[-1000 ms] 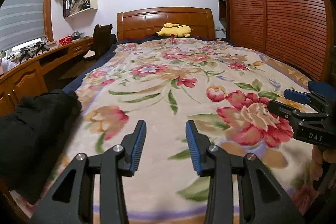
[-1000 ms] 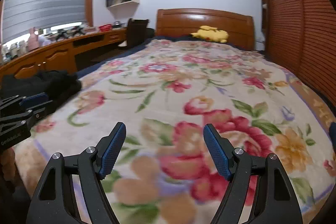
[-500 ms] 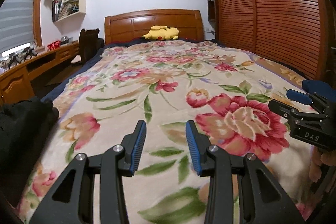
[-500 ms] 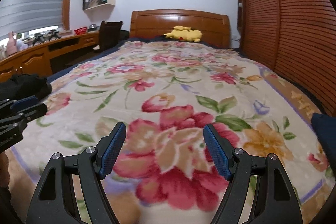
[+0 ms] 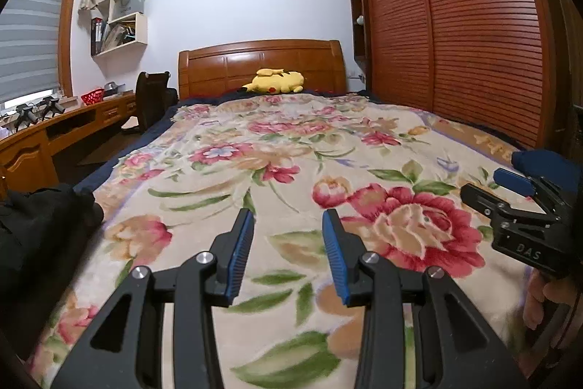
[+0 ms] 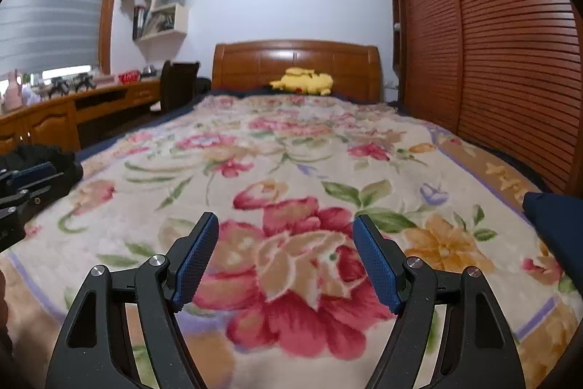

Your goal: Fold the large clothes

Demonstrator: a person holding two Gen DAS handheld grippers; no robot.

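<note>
So I'd swung both claws off the black garment [image 5: 40,236] heaped at the bed's near left edge and squared up over the floral blanket [image 5: 291,148]. Left claw [image 5: 288,243] narrow-ish, right claw [image 6: 286,257] wide, both empty. Folding hadn't started.

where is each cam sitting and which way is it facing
Left wrist: behind the open left tongs, facing up the floral blanket to the headboard; right tongs at right edge.
Right wrist: behind the open right tongs, same heading; left tongs at left edge.
Shared: yellow plush, black garment.
</note>
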